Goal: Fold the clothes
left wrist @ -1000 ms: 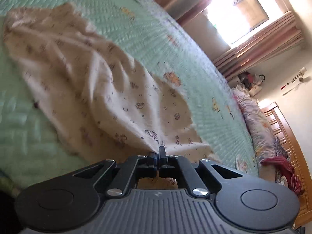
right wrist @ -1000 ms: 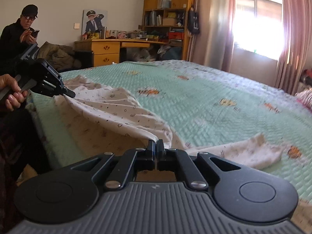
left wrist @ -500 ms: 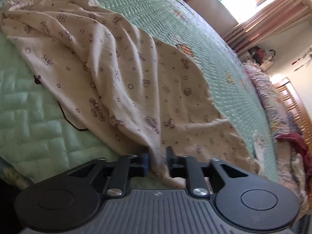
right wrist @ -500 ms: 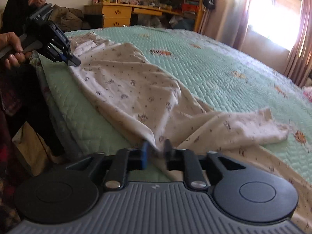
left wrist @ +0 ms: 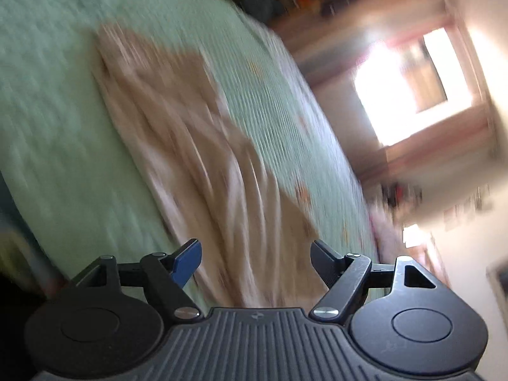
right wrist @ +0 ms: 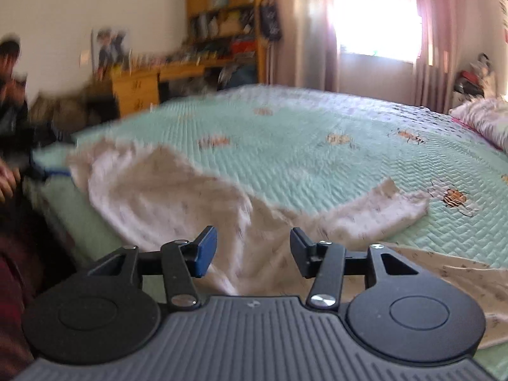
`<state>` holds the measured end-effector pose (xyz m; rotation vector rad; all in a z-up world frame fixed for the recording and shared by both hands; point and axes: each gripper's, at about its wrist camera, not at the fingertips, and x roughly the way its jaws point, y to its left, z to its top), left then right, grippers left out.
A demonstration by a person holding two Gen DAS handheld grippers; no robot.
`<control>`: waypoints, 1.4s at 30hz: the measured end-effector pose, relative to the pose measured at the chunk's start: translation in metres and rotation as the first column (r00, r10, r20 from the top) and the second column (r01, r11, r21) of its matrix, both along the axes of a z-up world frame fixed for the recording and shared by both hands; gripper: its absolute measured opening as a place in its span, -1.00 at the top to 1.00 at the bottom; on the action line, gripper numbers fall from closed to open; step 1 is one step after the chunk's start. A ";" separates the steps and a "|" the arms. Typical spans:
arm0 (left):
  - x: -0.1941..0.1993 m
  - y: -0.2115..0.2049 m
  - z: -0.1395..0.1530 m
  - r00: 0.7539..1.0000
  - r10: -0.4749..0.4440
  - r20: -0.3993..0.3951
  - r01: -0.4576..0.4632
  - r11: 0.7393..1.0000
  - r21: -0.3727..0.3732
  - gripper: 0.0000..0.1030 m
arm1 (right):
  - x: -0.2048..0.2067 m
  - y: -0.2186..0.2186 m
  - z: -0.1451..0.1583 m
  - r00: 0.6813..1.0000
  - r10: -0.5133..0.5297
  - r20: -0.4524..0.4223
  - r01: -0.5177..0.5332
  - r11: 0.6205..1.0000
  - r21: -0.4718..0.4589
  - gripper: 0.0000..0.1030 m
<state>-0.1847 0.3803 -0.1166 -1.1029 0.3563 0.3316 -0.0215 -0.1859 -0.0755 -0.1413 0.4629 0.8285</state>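
A cream garment with small printed figures (left wrist: 203,158) lies spread on the green quilted bed (left wrist: 47,120), blurred by motion. My left gripper (left wrist: 255,258) is open and empty, just above the garment's near edge. In the right wrist view the same garment (right wrist: 165,193) lies folded over itself, with a sleeve (right wrist: 393,209) reaching right. My right gripper (right wrist: 252,246) is open and empty over the garment's near edge. The left gripper (right wrist: 47,168) shows as a dark blur at the garment's far left corner.
A green quilt with orange insect prints (right wrist: 317,146) covers the bed. A pillow (right wrist: 482,120) lies at the right. A wooden desk and bookshelf (right wrist: 177,73) stand behind the bed, beside a bright window (right wrist: 377,19). A person in black (right wrist: 9,79) sits far left.
Both grippers have opened wide and let go of the garment, which now lies on the bed. Both have lifted and drawn back; the left view swings fast.
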 end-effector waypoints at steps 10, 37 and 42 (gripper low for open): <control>-0.022 0.096 -0.015 0.971 0.231 -0.058 -0.235 0.970 -0.068 -0.50 | 0.007 0.037 0.015 0.999 -0.029 -0.039 0.034 0.991 0.132 -0.18; -0.007 0.128 -0.017 0.977 0.173 -0.123 -0.179 0.983 -0.043 -0.65 | 0.002 0.054 0.006 0.997 -0.047 -0.068 0.052 0.996 0.078 -0.39; 0.000 0.133 -0.014 0.977 0.184 -0.108 -0.185 0.983 -0.001 -0.64 | 0.005 0.052 0.003 0.995 -0.049 -0.083 0.055 0.996 0.073 -0.41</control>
